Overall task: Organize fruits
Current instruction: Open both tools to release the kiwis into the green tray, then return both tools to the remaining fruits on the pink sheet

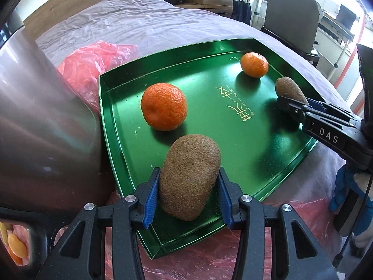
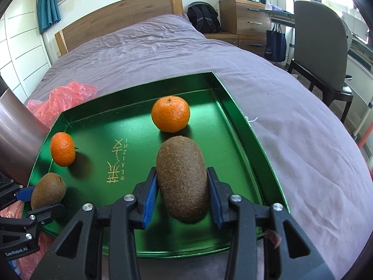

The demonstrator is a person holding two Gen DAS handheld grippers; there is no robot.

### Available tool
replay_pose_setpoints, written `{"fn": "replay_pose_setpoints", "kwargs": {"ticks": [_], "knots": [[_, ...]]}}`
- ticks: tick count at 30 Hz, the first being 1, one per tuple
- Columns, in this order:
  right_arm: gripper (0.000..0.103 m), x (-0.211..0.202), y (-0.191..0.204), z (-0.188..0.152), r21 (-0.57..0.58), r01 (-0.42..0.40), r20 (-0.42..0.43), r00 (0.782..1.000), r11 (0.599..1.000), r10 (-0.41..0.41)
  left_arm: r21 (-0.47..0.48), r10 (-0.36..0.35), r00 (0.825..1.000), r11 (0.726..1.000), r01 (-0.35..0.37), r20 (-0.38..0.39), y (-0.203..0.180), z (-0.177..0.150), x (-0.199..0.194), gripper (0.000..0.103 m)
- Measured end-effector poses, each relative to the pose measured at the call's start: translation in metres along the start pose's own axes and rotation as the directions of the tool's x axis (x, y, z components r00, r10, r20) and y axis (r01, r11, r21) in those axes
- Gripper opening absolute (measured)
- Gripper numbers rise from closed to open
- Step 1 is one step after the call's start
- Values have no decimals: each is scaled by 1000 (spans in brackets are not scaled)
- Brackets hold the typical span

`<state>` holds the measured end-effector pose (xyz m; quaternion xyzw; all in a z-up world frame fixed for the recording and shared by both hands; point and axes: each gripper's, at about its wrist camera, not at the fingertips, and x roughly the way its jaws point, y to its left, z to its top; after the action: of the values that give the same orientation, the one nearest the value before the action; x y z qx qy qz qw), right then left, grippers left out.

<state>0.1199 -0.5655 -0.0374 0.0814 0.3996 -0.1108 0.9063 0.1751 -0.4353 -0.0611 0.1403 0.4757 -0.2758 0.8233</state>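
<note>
Our left gripper (image 1: 188, 191) and right gripper (image 2: 181, 191) each clamp a kiwi, long axis pointing away over the green tray (image 1: 209, 121).

Two kiwis (image 1: 190, 177) (image 1: 290, 91), two mandarins (image 1: 164, 106) (image 1: 254, 64), one green tray (image 1: 209, 93), one red bag (image 1: 93, 65).

The green tray (image 1: 233, 126) looks like glossy lacquered metal, mirror-smooth, with gold lettering printed on its floor. Both kiwis (image 1: 190, 177) (image 2: 181, 179) wear a matt, brown, finely fuzzy skin, and the two mandarins (image 1: 164, 106) (image 2: 170, 113) have a shiny, dimpled peel. The fingers (image 1: 152, 198) carry blue ribbed pads that look rubbery, on matt, grainy black plastic frames with bright metal bolts. The bed (image 2: 163, 49) is covered in creased, matt mauve cloth, its headboard (image 2: 116, 16) smooth wood, and the red bag (image 1: 93, 70) is thin, crinkled, translucent plastic.
</note>
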Motion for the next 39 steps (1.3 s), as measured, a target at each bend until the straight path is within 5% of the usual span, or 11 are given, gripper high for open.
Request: {"fn": "replay_pose_setpoints", "kwargs": {"ticks": [12,16,25,39], "knots": [[45,-4,-1,-2,-16,70,-10,997,997,-70,26,25,1000,999,-25,-7,-4,-2,-3,41],[69,-13,-3,-1,-6,77,0,997,997,-77,50,41,999,998,-42,16,-10,0,-14,41],[73,-49,-1,-2,-1,78,45,996,997,-78,53,30,998,998,-33,61,-10,-3,-47,47],[82,-119,28,-40,9,39,64,997,999,-40,109,-7,995,994,-4,102,-26,-66,-109,59]]}}
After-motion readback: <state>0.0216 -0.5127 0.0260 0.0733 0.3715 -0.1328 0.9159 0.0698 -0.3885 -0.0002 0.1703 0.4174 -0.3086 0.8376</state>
